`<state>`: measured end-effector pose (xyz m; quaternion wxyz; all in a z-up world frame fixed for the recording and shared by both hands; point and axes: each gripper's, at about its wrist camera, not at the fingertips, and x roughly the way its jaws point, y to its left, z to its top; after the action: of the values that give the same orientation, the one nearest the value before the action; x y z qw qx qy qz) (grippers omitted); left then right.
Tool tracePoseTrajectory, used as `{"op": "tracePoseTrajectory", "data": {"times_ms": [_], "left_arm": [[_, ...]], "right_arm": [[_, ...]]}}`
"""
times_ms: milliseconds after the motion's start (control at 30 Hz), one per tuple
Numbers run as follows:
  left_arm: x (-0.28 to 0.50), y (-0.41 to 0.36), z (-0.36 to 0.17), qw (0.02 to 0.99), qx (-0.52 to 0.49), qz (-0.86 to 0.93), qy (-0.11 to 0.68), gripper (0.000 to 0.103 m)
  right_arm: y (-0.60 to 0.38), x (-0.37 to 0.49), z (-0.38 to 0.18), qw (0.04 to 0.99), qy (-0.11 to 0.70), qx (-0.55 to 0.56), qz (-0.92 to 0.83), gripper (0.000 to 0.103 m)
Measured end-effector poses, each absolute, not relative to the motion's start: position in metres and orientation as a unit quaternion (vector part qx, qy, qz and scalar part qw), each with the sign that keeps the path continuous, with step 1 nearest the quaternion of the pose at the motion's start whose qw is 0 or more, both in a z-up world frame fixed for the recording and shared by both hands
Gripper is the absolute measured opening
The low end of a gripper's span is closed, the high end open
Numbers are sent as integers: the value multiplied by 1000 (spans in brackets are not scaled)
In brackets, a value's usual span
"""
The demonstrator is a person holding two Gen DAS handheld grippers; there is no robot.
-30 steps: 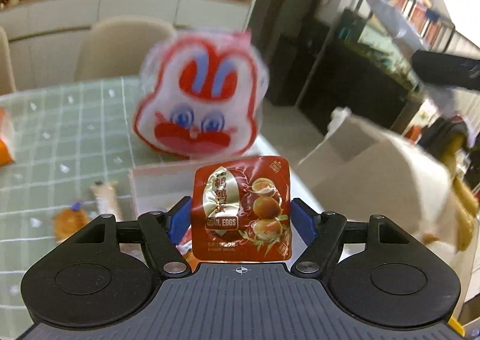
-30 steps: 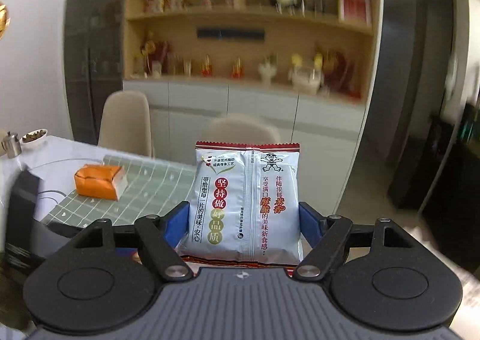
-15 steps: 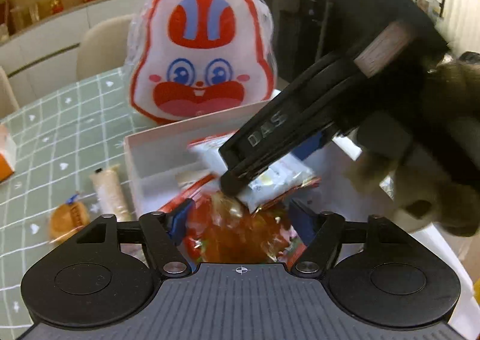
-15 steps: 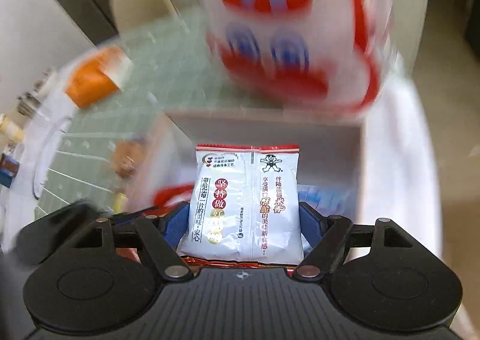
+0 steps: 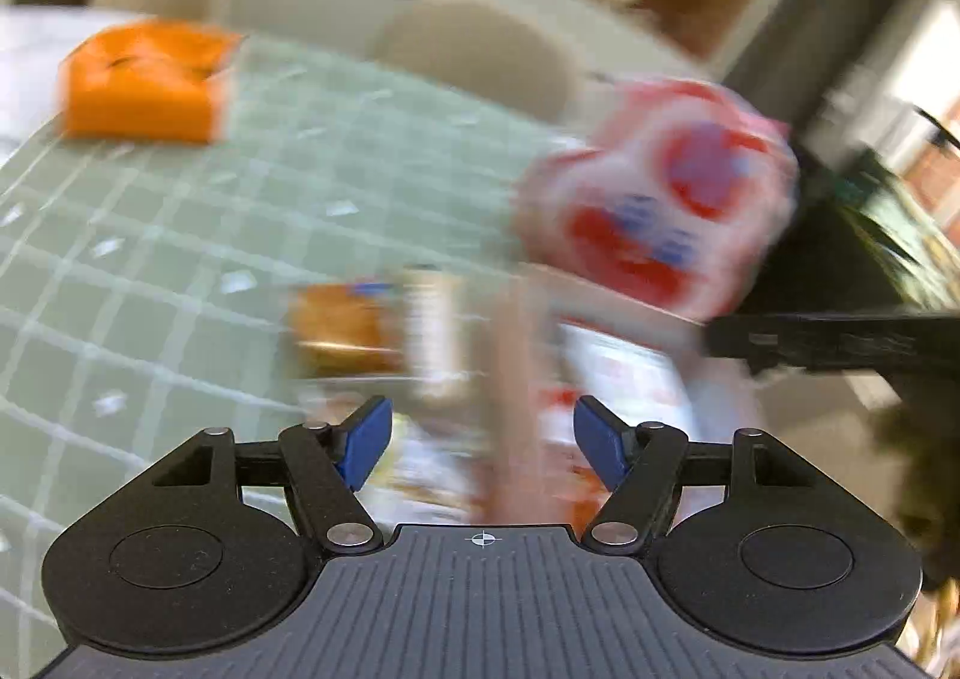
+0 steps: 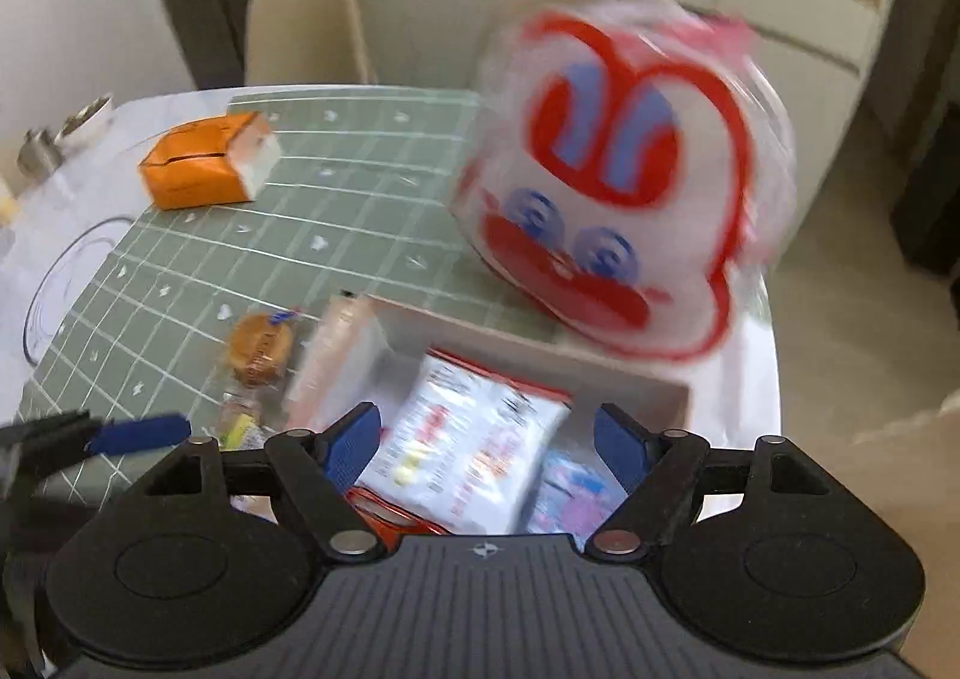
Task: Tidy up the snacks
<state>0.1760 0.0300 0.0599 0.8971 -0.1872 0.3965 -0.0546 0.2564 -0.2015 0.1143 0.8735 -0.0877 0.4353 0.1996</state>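
Right gripper (image 6: 486, 442): blue pads spread apart, nothing between them, positioned over the white box (image 6: 534, 355). A white snack packet (image 6: 468, 439) lies inside the box atop a red packet (image 6: 390, 520); a pale blue packet (image 6: 570, 490) lies beside it. Left gripper (image 5: 483, 442): pads likewise apart and empty; this view is heavily blurred. A rabbit-face bag (image 6: 624, 211) stands at the box's far side. On the green checked tablecloth (image 6: 336, 205), just beside the box's left wall, lies a small round cake (image 6: 261, 349). An orange carton (image 6: 210, 160) sits near the table's far left edge.
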Motion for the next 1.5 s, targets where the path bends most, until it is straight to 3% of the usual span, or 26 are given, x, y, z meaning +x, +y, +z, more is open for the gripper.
{"op": "tracePoseTrajectory", "data": {"times_ms": [100, 233, 467, 500, 600, 700, 1033, 1167, 1500], "left_arm": [[180, 54, 52, 894, -177, -27, 411, 73], [159, 81, 36, 883, -187, -21, 429, 73], [123, 121, 18, 863, -212, -48, 456, 72], [118, 126, 17, 861, -216, -57, 458, 70], [111, 142, 14, 857, -224, -70, 458, 63], [114, 149, 12, 857, -220, -88, 459, 62], [126, 160, 10, 847, -242, -104, 461, 62], [137, 150, 10, 840, -241, -121, 470, 62], [222, 69, 25, 842, -210, -144, 476, 62]], "right_arm": [[-168, 269, 122, 880, 424, -80, 199, 79], [-105, 300, 108, 852, 467, -62, 230, 79], [-6, 346, 45, 829, 506, -122, 202, 79], [2, 352, 36, 826, 512, -129, 196, 76], [11, 353, 20, 816, 531, -125, 189, 50], [9, 330, 16, 797, 553, -116, 213, 48], [-49, 225, 17, 756, 617, 6, 218, 51], [-74, 174, 25, 766, 601, 31, 226, 56], [-125, 101, 44, 839, 518, -31, 162, 57]]}}
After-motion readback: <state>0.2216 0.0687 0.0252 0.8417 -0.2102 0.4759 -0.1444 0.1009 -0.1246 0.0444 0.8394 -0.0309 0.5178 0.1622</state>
